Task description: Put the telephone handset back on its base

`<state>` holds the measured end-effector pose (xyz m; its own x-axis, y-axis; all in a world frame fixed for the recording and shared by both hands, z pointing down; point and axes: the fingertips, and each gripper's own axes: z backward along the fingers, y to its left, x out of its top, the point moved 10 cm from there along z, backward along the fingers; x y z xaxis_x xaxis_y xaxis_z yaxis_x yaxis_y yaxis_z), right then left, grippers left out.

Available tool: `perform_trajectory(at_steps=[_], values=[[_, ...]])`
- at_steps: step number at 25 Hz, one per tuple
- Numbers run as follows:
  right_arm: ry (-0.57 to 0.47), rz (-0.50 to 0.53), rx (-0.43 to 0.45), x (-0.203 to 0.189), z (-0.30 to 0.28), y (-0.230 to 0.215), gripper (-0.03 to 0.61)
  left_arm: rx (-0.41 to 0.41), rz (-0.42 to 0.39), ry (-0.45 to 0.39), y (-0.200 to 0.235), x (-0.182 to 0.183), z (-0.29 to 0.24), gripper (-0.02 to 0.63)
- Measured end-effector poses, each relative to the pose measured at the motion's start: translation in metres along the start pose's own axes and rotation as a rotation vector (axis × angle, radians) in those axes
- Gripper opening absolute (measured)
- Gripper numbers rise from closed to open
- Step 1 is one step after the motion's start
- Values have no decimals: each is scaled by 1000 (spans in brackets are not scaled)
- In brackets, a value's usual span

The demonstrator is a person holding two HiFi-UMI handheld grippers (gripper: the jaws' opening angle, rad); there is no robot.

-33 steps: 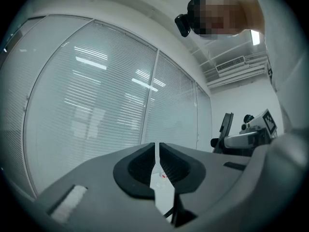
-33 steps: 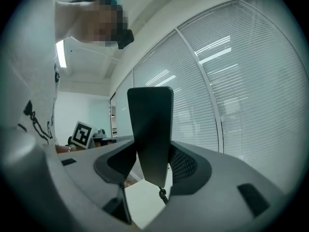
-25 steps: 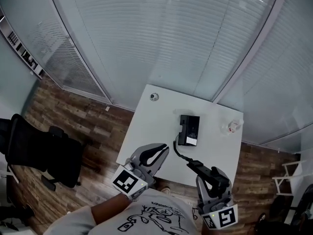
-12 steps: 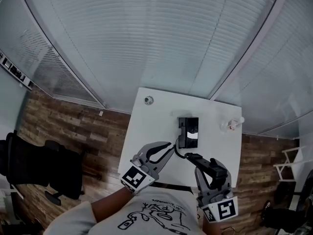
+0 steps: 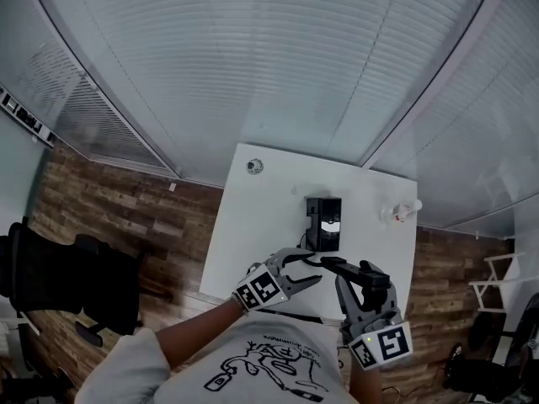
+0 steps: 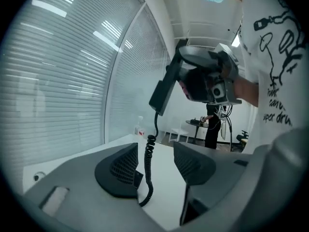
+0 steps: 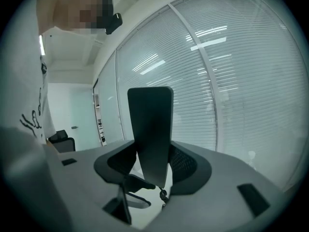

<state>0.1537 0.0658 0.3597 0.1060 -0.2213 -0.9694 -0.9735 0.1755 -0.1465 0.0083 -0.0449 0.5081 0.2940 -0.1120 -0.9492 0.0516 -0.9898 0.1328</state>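
The black telephone base (image 5: pixel 324 223) lies in the middle of the white table (image 5: pixel 253 225). My right gripper (image 5: pixel 364 280) holds the black handset (image 5: pixel 337 264) above the table's near edge; in the right gripper view the handset (image 7: pixel 150 129) stands upright, pinched between both pads. The coiled cord (image 6: pixel 148 163) hangs from the handset (image 6: pixel 164 93) down between my left gripper's (image 6: pixel 157 166) jaws. Those jaws are opening, and neither pad presses on the cord. In the head view my left gripper (image 5: pixel 313 268) points right, close beside the right one.
A small spray bottle (image 5: pixel 402 215) stands at the table's right edge, and a small round object (image 5: pixel 254 167) sits at its far left corner. Glass walls with blinds run behind the table. A black office chair (image 5: pixel 76 276) stands on the wood floor at the left.
My left gripper has swung right from the table's near left toward the handset, and its jaws have spread around the cord. The right gripper still holds the handset, slightly nearer the base.
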Motion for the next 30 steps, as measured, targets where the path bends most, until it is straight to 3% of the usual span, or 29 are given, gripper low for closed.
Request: perform_trajectory(at_steps=[6,10,12,14,16,19,23,30], values=[[69,-14,10,-16,-17,-6,200,-43,67,42,6,-34,-39,204],[111,-19,18,-21,-23,-9,200,-21,121,28,10,-45,-41,70],[125,-27,21,-23,-25,-10,199,-18,135,27,12,-49,-40,64],[139,-37,22,-29,-28,-14,200,-21,138,36,14,-56,-43,84],[156,-43,26,-37,-32,-18,200,-32,134,42,15,-62,-48,224],[180,-54,32,-45,-35,-20,199,-33,145,11,15,-63,-52,221],[205,-68,31,-53,-42,-24,199,-47,176,-5,16,-67,-56,85],[250,-84,44,-75,-59,-36,199,-77,241,44,11,-87,-62,64]])
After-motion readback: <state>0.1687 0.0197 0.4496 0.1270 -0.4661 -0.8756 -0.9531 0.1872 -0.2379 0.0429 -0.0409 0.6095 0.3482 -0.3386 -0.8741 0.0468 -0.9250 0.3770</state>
